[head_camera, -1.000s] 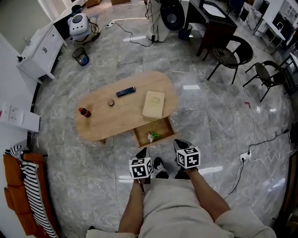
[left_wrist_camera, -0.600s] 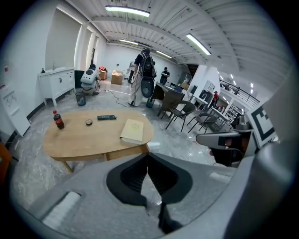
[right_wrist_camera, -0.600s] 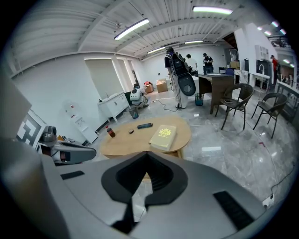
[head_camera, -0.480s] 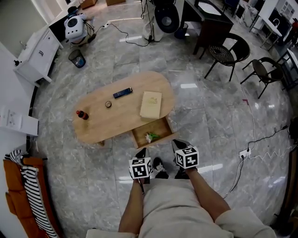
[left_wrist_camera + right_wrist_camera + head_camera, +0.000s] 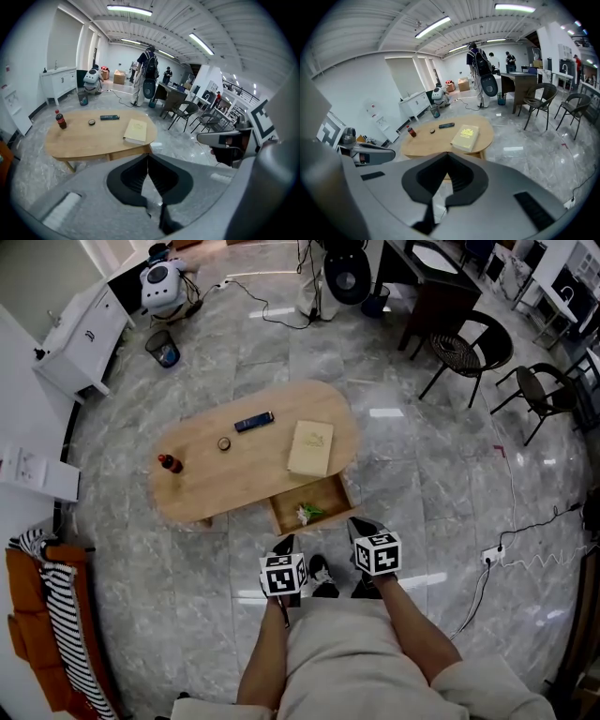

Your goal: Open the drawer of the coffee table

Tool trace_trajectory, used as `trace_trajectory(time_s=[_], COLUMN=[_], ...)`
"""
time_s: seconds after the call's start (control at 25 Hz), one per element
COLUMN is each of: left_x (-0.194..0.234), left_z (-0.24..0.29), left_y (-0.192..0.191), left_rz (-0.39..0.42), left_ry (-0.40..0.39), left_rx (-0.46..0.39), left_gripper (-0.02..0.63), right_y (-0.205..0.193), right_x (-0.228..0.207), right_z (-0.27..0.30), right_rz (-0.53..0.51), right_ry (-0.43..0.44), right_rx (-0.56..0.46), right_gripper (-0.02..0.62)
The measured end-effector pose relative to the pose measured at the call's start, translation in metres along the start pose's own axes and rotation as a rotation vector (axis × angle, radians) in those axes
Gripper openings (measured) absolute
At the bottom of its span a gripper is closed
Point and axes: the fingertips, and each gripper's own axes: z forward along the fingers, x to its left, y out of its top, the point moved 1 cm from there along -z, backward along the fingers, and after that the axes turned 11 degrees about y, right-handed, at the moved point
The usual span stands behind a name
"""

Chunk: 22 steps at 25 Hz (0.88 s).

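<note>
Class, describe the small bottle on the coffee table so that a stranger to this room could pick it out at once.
Find the oval wooden coffee table on the grey marble floor. At the end away from its open drawer and the pale book stands the bottle. It is the only upright thing on the top: dark, with a red cap.

Book [image 5: 310, 447]: tan, lying flat, ahead of the right gripper's fingers [image 5: 362, 529], apart from them.
Green-and-white item [image 5: 307, 513]: just ahead of the left gripper's fingers [image 5: 285, 547], not touching.
Remote [image 5: 254, 422]: dark, beyond the book, ahead of the left fingers.
Bottle [image 5: 170, 464]: upright, red cap, well ahead-left of the left fingers.
Chairs [image 5: 466, 348]: dark, far right of the right fingers.
</note>
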Motion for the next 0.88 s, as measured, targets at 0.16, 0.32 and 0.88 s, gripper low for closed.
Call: trace_trajectory(time_s=[0.16,0.32,0.88], left_x=[0.0041,0.0056,0.0023], left_z=[-0.0004,-0.0008,0.0003], left_y=[0.0007,0.0036,0.0071], left_rz=[-0.013,-0.018,-0.008], left_ry=[0.001,0.001,-0.011], left_rx=[0.001,-0.002,-0.017], left_gripper=[0.011,0.012,0.012], right_y=[0.0017,0.0020,-0.0027], right_x=[0.0018,0.0019,0.0043], right_z=[0.0041,0.0045,0.0059], right_rz=[-0.007,-0.007,-0.024], right_ry=[0.000,-0.002,-0.001], right_rx=[0.006,0.009,0.011], right_gripper=[0.015,0.015,0.015])
